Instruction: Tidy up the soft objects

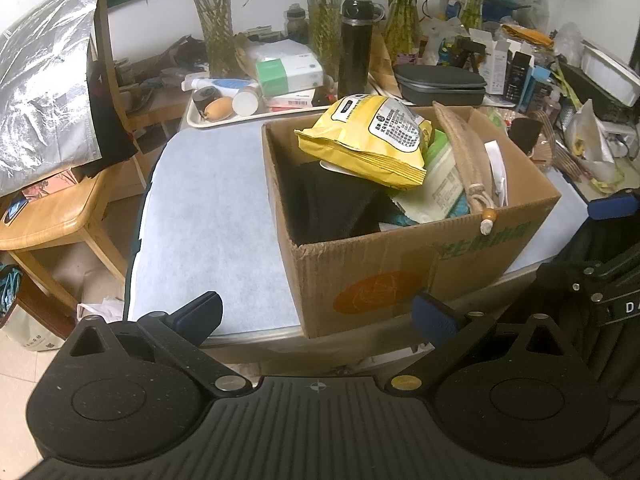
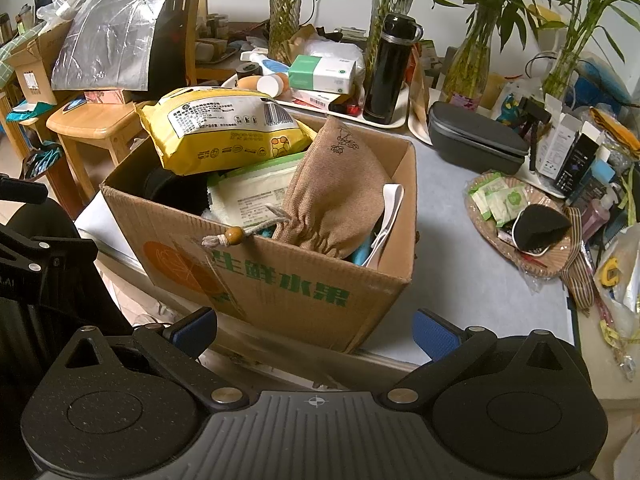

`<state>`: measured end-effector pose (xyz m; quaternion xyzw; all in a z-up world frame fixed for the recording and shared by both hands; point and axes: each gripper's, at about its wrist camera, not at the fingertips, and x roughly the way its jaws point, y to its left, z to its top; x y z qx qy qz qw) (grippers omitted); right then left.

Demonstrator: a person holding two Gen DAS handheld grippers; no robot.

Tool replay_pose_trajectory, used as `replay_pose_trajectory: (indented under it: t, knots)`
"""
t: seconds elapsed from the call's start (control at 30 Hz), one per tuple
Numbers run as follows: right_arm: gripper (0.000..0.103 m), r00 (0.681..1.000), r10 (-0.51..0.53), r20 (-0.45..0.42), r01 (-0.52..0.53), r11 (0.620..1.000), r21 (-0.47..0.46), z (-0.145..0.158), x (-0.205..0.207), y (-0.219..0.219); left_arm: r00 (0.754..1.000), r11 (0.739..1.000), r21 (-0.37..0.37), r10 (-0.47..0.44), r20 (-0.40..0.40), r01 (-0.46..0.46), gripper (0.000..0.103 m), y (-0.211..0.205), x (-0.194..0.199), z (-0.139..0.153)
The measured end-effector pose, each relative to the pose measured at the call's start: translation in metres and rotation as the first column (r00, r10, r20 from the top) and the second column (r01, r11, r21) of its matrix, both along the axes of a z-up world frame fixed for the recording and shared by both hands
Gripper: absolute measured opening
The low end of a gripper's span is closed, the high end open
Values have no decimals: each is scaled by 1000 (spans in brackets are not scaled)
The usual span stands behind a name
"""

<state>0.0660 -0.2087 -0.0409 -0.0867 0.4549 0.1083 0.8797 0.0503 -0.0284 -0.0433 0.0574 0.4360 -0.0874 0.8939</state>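
Note:
A cardboard box [image 1: 384, 272] [image 2: 288, 292] stands on the grey table. Inside it lie a yellow wipes pack [image 1: 368, 140] [image 2: 224, 128], a tan drawstring cloth bag [image 2: 336, 196] [image 1: 468, 156], a green-and-white packet [image 2: 248, 192] [image 1: 440, 180] and a black soft item [image 1: 332, 204]. My left gripper [image 1: 320, 316] is open, held before the box's near wall with nothing between its fingers. My right gripper [image 2: 316, 332] is open too, in front of the box's printed side, empty. The right gripper's body [image 1: 600, 272] shows at the right in the left wrist view.
A woven basket [image 2: 548, 264] with sachets and a black pouch sits right of the box. Behind stand a white tray [image 1: 224, 118] with bottles, a black flask [image 2: 392, 68], glass vases [image 2: 284, 8], a dark case [image 2: 476, 144]. A wooden stool [image 1: 60, 216] is on the left.

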Motion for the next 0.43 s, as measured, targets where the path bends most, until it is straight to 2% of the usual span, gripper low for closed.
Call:
replay_pose_trajectory:
  t: [0.3, 0.43]
  knots:
    - [103, 1000, 2, 1, -2, 1000, -1, 1, 1, 0, 1000, 1000, 1, -2, -2, 2, 103, 1, 2, 3]
    - [103, 1000, 0, 3, 0, 1000, 0, 2, 0, 0, 1000, 1000, -23, 0, 5, 0, 103, 3, 0, 5]
